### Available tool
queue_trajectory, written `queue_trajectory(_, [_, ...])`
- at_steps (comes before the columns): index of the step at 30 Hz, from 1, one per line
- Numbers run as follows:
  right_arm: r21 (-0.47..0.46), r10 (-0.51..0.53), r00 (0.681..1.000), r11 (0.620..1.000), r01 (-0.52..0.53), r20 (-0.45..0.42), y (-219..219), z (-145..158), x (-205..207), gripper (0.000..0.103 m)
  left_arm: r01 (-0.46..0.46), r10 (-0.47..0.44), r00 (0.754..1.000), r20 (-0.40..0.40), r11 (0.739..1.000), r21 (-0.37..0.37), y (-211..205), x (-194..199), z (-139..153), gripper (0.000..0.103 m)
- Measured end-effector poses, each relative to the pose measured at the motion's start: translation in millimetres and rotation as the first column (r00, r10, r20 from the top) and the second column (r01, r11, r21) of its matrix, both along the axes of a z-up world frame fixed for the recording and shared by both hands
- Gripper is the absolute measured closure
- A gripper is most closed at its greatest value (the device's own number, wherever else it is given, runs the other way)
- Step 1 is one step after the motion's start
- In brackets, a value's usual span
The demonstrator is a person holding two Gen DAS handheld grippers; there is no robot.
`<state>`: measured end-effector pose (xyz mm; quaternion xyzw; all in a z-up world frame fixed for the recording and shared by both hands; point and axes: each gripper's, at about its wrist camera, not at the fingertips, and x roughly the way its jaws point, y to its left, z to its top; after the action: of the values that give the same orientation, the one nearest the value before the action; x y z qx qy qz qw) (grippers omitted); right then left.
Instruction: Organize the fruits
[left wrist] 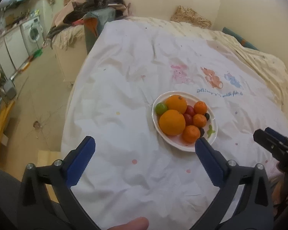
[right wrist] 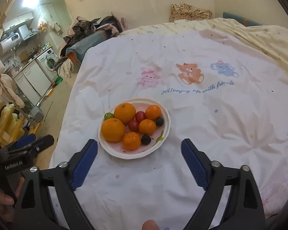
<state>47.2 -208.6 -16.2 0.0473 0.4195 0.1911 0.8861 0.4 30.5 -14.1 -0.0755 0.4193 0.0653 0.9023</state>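
glossy round fruit fills an oval ceramic plate (right wrist: 166,134); each hand-held gripper (left wrist: 145,143) (right wrist: 139,144) gapes apart.

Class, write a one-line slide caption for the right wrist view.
Open right gripper hovers before a plate of oranges, tangerines, cherry tomatoes and grapes on a white printed sheet.

White sheet (right wrist: 182,153) showing pink, orange and blue cartoon animals, blue script, scattered pastel dots. White-pink plate (right wrist: 164,134) carrying oranges (right wrist: 113,129) and tangerines (right wrist: 131,140) glowing orange, red tomatoes (right wrist: 140,116), dark grapes (right wrist: 146,140), one green fruit (right wrist: 108,116). Black grippers wearing blue pads (right wrist: 84,164).
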Motion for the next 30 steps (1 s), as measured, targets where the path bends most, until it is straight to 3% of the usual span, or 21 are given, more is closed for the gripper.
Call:
queue_trajectory(3, [-0.056, -0.001, 1.0, 0.998, 0.002, 0.023, 8.9, -4.1, -1.8, 0.002, 0.003, -0.004, 1.0, 0.024, 0.999, 0.042, -6.0, 0.0, 1.3, 0.0])
queue_trajectory(7, [-0.054, 0.014, 0.999, 0.998, -0.013, 0.03, 15.5, -7.6, -2.0, 0.0, -0.001, -0.002, 0.999, 0.042, 0.998, 0.059, -8.8, 0.2, 3.2, 0.0])
queue_trajectory(30, [-0.072, -0.009, 0.995, 0.997, 0.016, 0.096, 18.3, -1.6, -4.9, 0.0, 0.009, -0.011, 0.999, 0.047, 0.999, 0.049, -8.6, 2.8, 2.9, 0.0])
